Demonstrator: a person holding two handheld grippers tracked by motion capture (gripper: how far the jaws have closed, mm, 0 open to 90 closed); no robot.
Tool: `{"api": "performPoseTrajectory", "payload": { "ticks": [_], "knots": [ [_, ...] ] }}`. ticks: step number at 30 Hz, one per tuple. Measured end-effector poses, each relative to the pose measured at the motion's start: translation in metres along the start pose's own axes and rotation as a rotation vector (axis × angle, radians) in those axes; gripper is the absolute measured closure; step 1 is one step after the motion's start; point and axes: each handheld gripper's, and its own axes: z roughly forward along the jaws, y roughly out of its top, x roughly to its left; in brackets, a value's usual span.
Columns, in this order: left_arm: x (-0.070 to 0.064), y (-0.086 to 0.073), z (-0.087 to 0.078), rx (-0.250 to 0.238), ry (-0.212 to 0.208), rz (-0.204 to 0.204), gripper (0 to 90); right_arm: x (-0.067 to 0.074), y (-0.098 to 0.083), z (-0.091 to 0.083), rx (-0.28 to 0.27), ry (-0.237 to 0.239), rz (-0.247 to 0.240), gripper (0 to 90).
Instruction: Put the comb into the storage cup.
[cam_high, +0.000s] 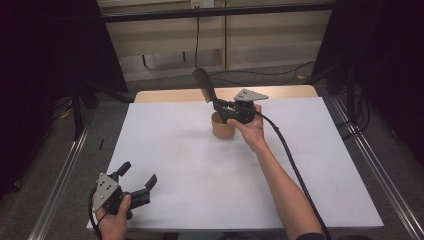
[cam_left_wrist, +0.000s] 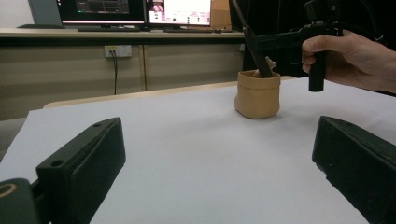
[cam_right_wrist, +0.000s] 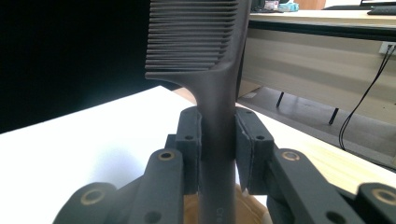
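Left tool (cam_high: 136, 176) agape; right tool (cam_high: 216, 103) pinching comb (cam_high: 203, 82) over cup (cam_high: 222, 125).

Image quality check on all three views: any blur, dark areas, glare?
High view: both side edges fall to near black, the white table is evenly lit, no glare. Left gripper view: the near jaws are soft, the tan cup fairly sharp, background monitors bright. Right gripper view: the comb is crisp, upper left background black.

A lab or office workroom: a white-covered tabletop (cam_high: 180, 165) stands within a metal-rail frame (cam_high: 60, 180), black curtains (cam_high: 45, 60) at both sides, lit computer monitors (cam_left_wrist: 140, 10) on a beige counter (cam_left_wrist: 116, 32), loose cables (cam_high: 280, 75) across grey carpet.
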Motion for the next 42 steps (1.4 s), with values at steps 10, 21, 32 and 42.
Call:
{"api": "performPoseTrajectory", "payload": {
  "ticks": [10, 21, 32, 42],
  "knots": [
    [0.0, 0.0, 0.0, 0.001, -0.004, 0.005, 2.8, -0.001, -0.008, -0.003, 0.012, -0.002, 0.004, 72.7],
    [0.0, 0.001, 0.0, -0.004, 0.0, 0.003, 2.8, 0.001, -0.012, -0.005, 0.042, -0.001, -0.011, 72.7],
    [0.0, 0.0, 0.001, 0.001, -0.009, 0.004, 2.8, 0.003, -0.018, -0.005, 0.072, -0.002, -0.017, 72.6],
    [-0.001, 0.0, 0.002, 0.004, -0.014, -0.005, 2.8, 0.005, -0.026, -0.006, 0.106, -0.007, -0.029, 72.3]
  ]
}}
